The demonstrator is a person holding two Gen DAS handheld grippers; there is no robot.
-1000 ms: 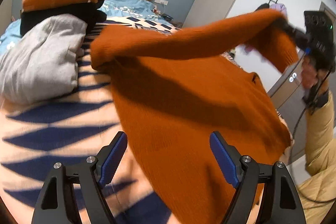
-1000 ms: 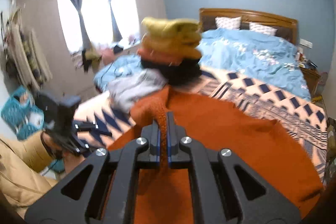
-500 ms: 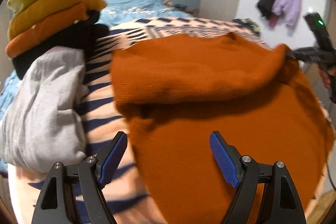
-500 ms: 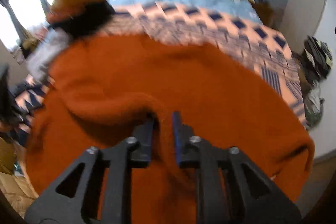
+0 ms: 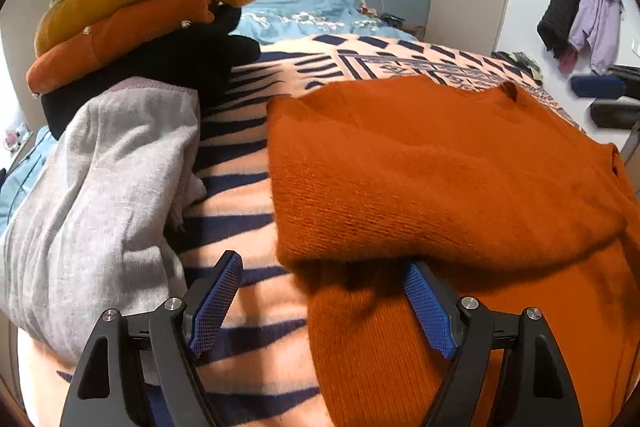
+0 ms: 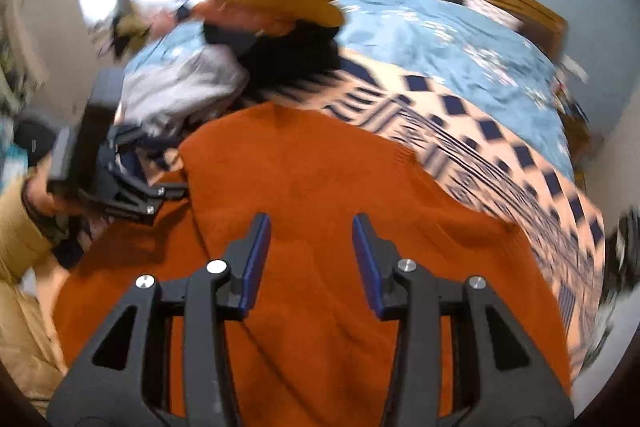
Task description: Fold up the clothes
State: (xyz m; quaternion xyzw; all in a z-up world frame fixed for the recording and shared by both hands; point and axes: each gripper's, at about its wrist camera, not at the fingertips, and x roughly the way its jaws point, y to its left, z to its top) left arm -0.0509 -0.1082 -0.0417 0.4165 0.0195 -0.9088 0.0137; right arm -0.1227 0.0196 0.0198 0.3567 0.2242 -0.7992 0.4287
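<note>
Orange sweater (image 5: 440, 167) spreads at twelve o'clock of both tongs: left gripper (image 5: 320, 303) gapes wide over its edge, right gripper (image 6: 312, 259) is opening, pinching nothing.

Left tongs (image 5: 320, 301): angled downward over the orange sweater (image 5: 440, 179), jaws wide apart, gripping nothing. Right tongs (image 6: 311, 259): angled downward above the same sweater, jaws opening, nothing between them.

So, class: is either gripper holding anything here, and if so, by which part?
Nothing is held. The right gripper is opening with no fabric between its pads, above the orange sweater; the left gripper is open over the sweater's edge.
</note>
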